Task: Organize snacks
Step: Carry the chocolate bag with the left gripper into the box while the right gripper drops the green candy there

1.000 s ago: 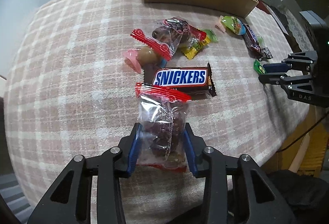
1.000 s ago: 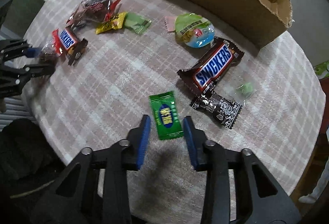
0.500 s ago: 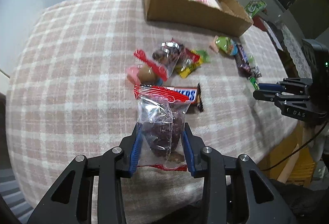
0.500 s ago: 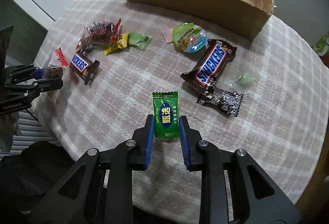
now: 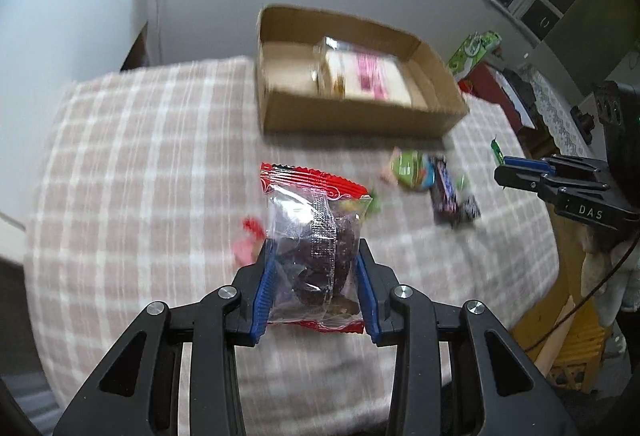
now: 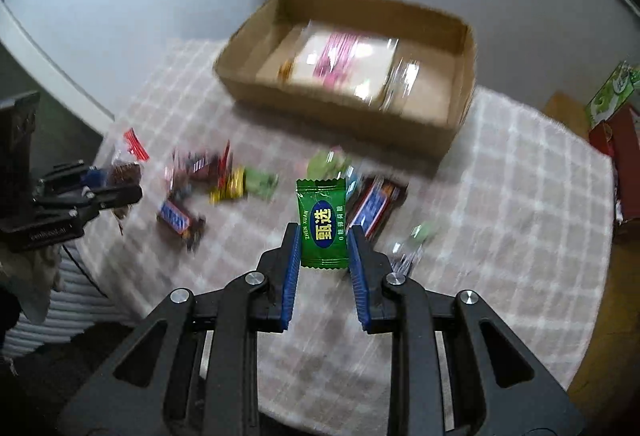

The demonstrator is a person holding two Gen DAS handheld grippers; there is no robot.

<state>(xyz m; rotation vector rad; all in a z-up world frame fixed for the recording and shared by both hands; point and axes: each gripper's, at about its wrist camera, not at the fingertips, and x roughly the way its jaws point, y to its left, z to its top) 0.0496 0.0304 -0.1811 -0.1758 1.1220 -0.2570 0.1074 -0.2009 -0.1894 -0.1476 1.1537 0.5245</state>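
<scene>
Green and shiny, one small candy (image 6: 323, 224) reads "ZHEN XUAN" and is pinched in the right gripper (image 6: 323, 242), up above the checked tablecloth (image 6: 520, 196). The left gripper (image 5: 316, 256) squeezes one clear packet (image 5: 316, 236) with red ends and a dark treat inside. One cardboard box (image 6: 460, 76) sits at the far side, with one pink-and-white pack (image 6: 344, 60) in it. Two blurry chocolate bars (image 6: 176, 216) and other sweets lie between the grippers and the box.
</scene>
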